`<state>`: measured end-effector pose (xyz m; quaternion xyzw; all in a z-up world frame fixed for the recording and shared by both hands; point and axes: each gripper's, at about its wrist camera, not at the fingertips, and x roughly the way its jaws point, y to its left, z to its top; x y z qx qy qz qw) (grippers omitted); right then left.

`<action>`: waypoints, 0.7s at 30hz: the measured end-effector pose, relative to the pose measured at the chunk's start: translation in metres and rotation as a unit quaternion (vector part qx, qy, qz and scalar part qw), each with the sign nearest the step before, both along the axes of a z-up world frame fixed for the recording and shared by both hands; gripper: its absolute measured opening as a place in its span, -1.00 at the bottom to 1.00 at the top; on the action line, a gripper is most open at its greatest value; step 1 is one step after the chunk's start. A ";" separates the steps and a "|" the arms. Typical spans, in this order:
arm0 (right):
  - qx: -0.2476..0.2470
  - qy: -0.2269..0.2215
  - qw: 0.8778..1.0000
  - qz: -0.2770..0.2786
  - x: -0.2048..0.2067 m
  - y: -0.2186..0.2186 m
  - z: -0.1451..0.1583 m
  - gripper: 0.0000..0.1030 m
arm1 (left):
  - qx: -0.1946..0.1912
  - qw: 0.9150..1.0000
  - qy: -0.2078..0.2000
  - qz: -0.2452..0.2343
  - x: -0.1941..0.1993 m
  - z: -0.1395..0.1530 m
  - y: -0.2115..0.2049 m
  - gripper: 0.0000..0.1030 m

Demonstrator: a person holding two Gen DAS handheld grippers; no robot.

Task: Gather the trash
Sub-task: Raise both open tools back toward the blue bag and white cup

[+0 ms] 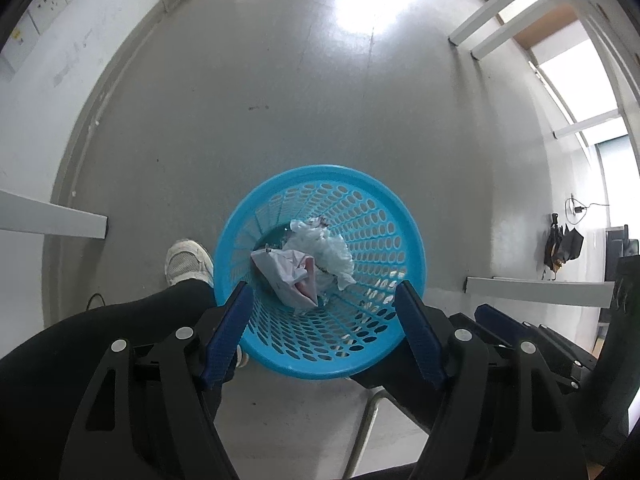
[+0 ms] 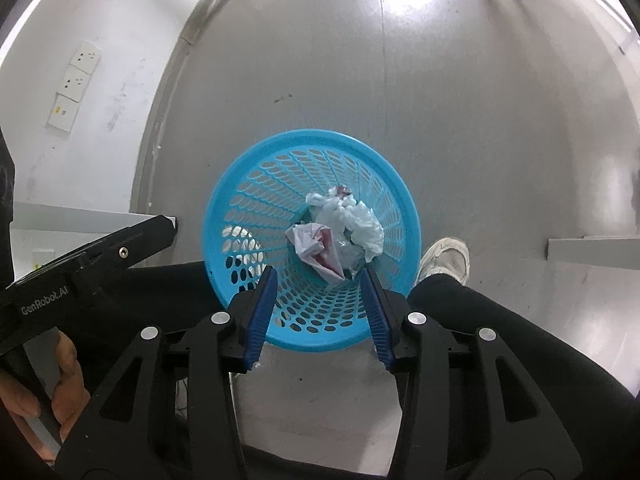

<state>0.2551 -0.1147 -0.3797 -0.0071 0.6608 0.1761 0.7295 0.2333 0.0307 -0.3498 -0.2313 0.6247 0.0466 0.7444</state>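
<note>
A blue perforated waste basket (image 1: 376,216) stands on the grey floor, seen from above. Crumpled paper and a white plastic bag (image 1: 308,260) lie at its bottom. My left gripper (image 1: 324,288) hangs open and empty over the near rim. In the right wrist view the same basket (image 2: 248,188) holds the trash (image 2: 340,228). My right gripper (image 2: 320,274) is open and empty above the basket's near side. The left gripper's black body (image 2: 80,264) shows at the left of the right wrist view.
The person's black-trousered legs and white shoes (image 1: 188,260) (image 2: 446,258) flank the basket. White table legs (image 1: 52,220) (image 2: 592,252) stand on both sides. A wall with sockets (image 2: 76,88) is at left. A chair frame (image 1: 368,412) lies below.
</note>
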 end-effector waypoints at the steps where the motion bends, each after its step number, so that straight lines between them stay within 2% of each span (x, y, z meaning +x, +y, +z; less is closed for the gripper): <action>1: -0.002 -0.005 1.000 0.001 -0.003 0.001 0.004 -0.15 | 0.003 1.000 -0.007 0.000 -0.003 0.005 0.000 0.41; 3: -0.012 -0.023 1.000 0.004 -0.013 0.000 0.018 -0.13 | 0.007 1.000 -0.023 0.001 -0.011 0.018 0.001 0.41; 6: -0.017 -0.057 0.998 0.016 -0.029 -0.001 0.040 0.04 | 0.013 0.999 -0.033 -0.004 -0.023 0.032 0.002 0.41; 10: -0.017 -0.087 0.996 0.028 -0.050 -0.007 0.064 0.10 | 0.011 0.998 -0.057 -0.001 -0.040 0.055 0.005 0.43; 17: 0.009 -0.125 0.992 0.034 -0.089 -0.024 0.106 0.31 | 0.070 0.991 -0.103 -0.054 -0.085 0.100 -0.012 0.61; 21: 0.014 -0.152 0.987 0.042 -0.112 -0.033 0.129 0.35 | 0.083 0.986 -0.125 -0.072 -0.110 0.116 -0.018 0.65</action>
